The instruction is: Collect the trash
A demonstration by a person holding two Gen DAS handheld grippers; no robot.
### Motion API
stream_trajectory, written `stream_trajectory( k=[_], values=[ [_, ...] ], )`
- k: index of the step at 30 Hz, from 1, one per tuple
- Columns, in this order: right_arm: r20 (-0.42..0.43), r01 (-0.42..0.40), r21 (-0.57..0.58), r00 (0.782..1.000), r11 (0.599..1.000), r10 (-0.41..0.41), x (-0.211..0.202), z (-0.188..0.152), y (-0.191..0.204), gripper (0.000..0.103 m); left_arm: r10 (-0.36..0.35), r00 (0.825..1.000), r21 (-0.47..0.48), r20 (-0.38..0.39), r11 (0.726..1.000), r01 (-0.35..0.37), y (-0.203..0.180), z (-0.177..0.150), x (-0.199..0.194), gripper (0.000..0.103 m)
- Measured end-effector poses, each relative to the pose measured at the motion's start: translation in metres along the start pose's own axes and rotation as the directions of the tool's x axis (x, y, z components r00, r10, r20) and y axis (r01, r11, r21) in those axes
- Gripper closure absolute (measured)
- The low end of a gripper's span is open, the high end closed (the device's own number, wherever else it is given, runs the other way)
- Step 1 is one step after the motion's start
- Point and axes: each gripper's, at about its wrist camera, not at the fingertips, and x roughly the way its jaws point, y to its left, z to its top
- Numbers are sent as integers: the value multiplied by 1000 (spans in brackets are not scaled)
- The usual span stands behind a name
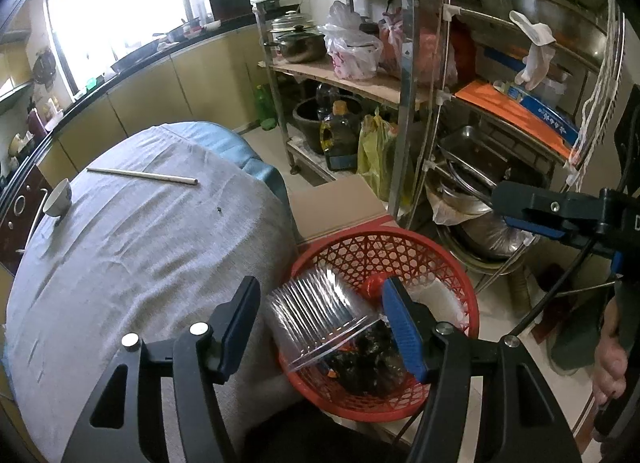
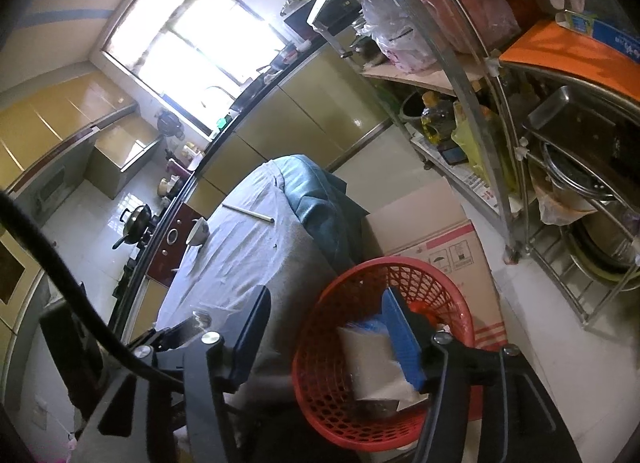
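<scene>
My left gripper [image 1: 320,287] is shut on a clear ridged plastic container [image 1: 312,315] tipped on its side, with dark food scraps inside. It hangs over the near left edge of a red mesh basket [image 1: 400,251], which sits beside the table. My right gripper [image 2: 326,299] stands open above the same basket [image 2: 320,363], nothing pressed between its pads. A white flat packet [image 2: 376,363] and something blue lie in the basket under it. One of the right gripper's fingers [image 1: 540,203] shows at the right of the left wrist view.
The round table under a grey cloth [image 1: 140,263] holds a pale thin tube [image 1: 144,177] and a white bowl [image 1: 58,197]. The basket rests on a cardboard box [image 2: 440,231]. Metal racks [image 1: 408,103] full of pots and bags stand behind. A hand [image 1: 608,363] shows at the right edge.
</scene>
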Motion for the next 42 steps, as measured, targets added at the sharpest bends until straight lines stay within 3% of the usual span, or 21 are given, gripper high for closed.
stream_trajectory(
  k=[10,18,23,25,27,42],
  values=[
    [2,-3,1,1000,1000,3,0,1,-1,41,10,1000,-11,2,1000,-10,8,-1,-5,30],
    [3,-8,-16,1000,1000,8,-1,1,10,41,101,994,-27,35,995,-100,25,-7,-28,30],
    [-8,-20,-49,1000,999,19,2,-2,30,39,181,979,-53,91,983,-177,42,-11,-55,29],
    [-19,-25,-71,1000,997,24,6,-4,41,39,221,969,-66,106,974,-215,50,-13,-66,19],
    [-25,-32,-88,999,996,30,8,-7,51,39,263,956,-82,132,964,-254,58,-18,-77,16],
    [-42,-62,-310,998,949,52,19,-36,156,37,381,911,-230,158,911,-341,117,-52,-135,16]
  ],
)
